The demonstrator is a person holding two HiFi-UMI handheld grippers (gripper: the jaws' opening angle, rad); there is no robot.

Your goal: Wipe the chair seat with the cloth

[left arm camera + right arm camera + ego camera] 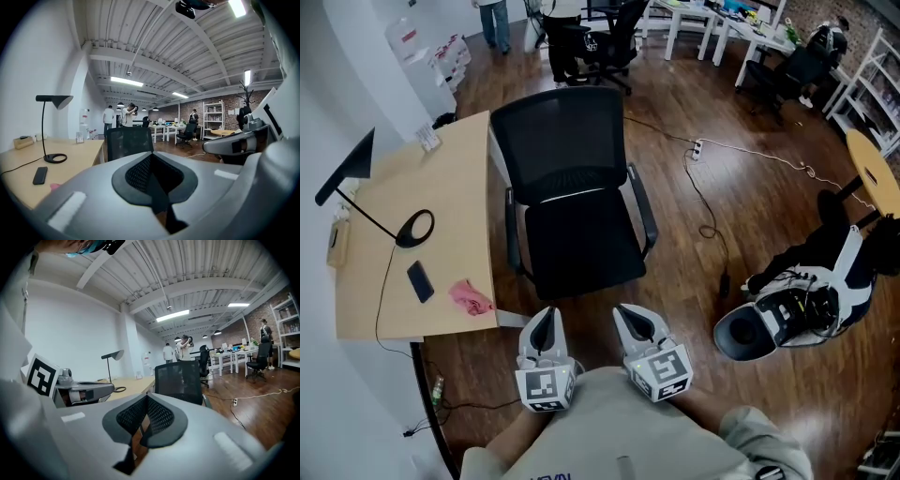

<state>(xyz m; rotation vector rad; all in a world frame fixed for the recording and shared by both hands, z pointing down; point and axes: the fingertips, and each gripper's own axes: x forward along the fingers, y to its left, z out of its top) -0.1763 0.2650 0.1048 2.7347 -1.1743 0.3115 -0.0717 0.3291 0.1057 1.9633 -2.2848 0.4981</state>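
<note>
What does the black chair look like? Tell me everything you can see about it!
The chair is a black office chair. Its tall back looks like thin mesh, and its seat looks like padded fabric with nothing lying on it. A slim armrest runs along each side. It stands upright on the wooden floor, close beside the light wooden desk, with the seat toward the person. Its legs are hidden under the seat.

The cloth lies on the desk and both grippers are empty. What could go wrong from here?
1. The pink cloth lies near the desk corner, beside the phone; the left gripper, reaching for it, might push either off.
2. The office chair might swivel or slide away under wiping pressure.
</note>
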